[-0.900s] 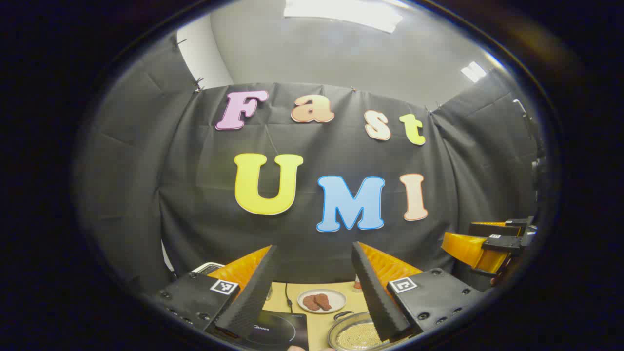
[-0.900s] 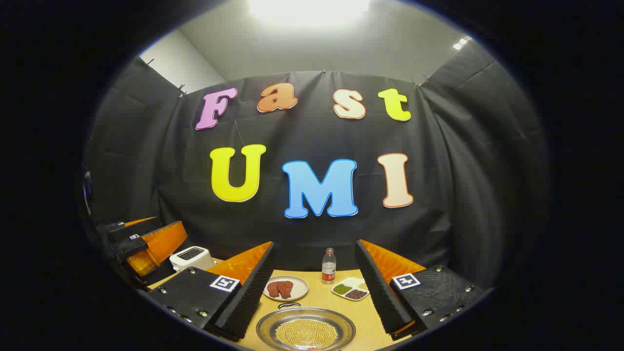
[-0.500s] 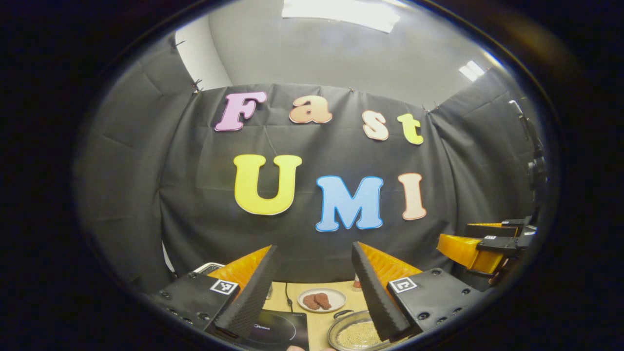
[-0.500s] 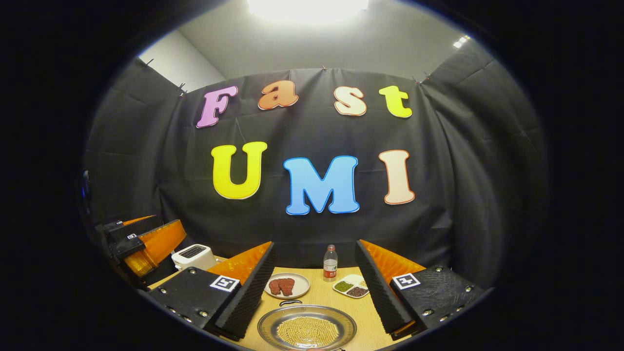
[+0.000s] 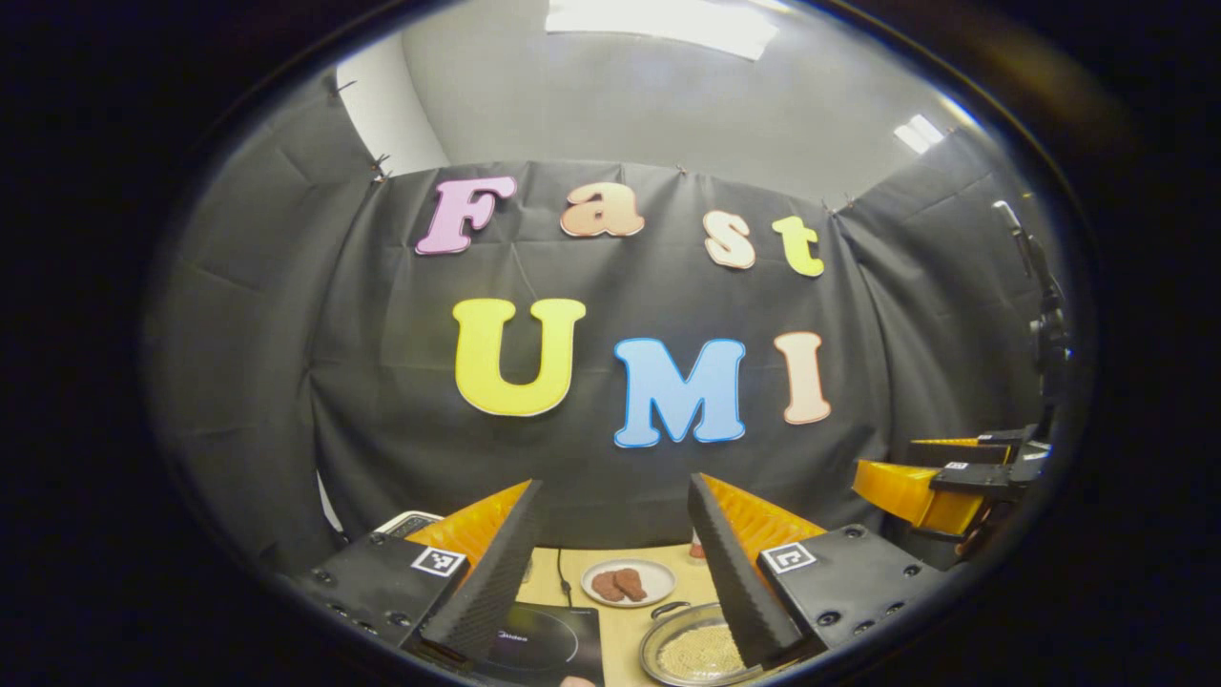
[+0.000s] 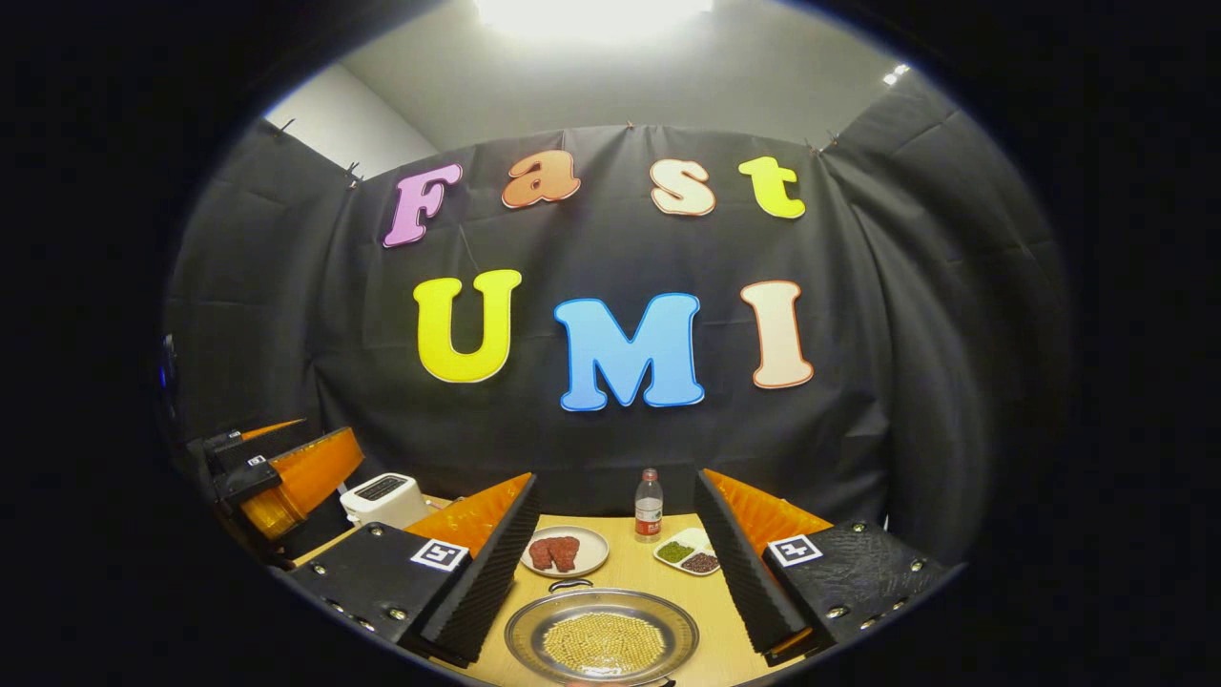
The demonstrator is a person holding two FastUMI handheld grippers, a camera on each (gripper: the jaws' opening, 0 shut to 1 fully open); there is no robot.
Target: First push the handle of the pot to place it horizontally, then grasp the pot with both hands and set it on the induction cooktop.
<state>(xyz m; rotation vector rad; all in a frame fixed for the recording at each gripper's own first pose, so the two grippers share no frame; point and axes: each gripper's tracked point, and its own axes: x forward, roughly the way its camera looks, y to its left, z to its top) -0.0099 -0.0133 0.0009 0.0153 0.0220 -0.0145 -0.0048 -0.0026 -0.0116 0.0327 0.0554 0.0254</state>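
**Both grippers high, pot untouched on the table**

I had the left gripper (image 5: 610,563) and the right gripper (image 6: 615,563) raised above the table (image 6: 630,568), jaws spread wide, holding nothing. That height gave me a clear look down. The pot (image 6: 601,637) sat below the right gripper, its far handle (image 6: 570,584) toward the meat plate (image 6: 565,551). The induction cooktop (image 5: 544,641) lay just left of it. Open tabletop ran between pot and plates; I judged the bottle (image 6: 649,505) and sauce dish (image 6: 689,556) well apart.
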